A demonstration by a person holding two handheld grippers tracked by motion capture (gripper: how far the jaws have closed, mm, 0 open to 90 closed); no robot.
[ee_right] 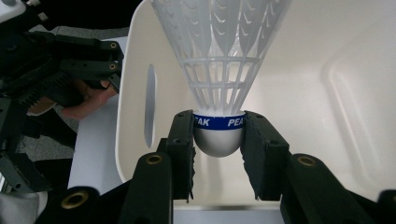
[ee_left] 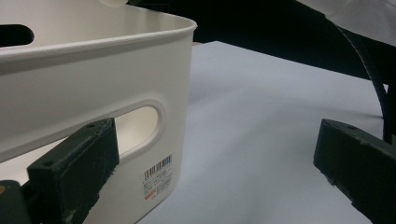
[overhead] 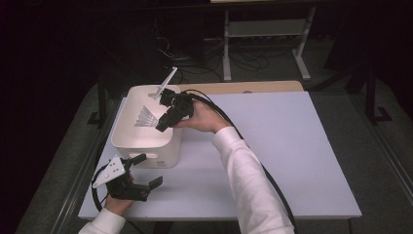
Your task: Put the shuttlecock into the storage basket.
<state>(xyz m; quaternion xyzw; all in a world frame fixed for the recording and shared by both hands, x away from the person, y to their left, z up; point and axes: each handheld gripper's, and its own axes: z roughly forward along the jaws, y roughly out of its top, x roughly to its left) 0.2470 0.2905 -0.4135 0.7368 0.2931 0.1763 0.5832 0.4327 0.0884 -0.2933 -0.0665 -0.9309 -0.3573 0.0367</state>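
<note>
A white plastic shuttlecock [ee_right: 219, 56] with a blue band has its rounded head pinched between my right gripper's [ee_right: 218, 135] jaws. From above, that right gripper [overhead: 160, 126] hovers over the open white bin [overhead: 127, 141], and the shuttlecock [overhead: 145, 117] fans out above the bin's inside [ee_right: 327, 70]. My left gripper [overhead: 147, 170] rests near the table's front left corner, just in front of the bin, with its jaws wide apart. Along the left gripper [ee_left: 215, 163], the bin's wall [ee_left: 84, 93] with a handle slot and barcode label stands close by, and nothing lies between the jaws.
The bin stands on a white table [overhead: 292, 146] with broad bare surface to its right. A wooden board edge [overhead: 253, 87] runs along the back. The right gripper's black cable [overhead: 243, 141] trails over the sleeve. Beyond, a desk frame [overhead: 263, 29] stands on dark floor.
</note>
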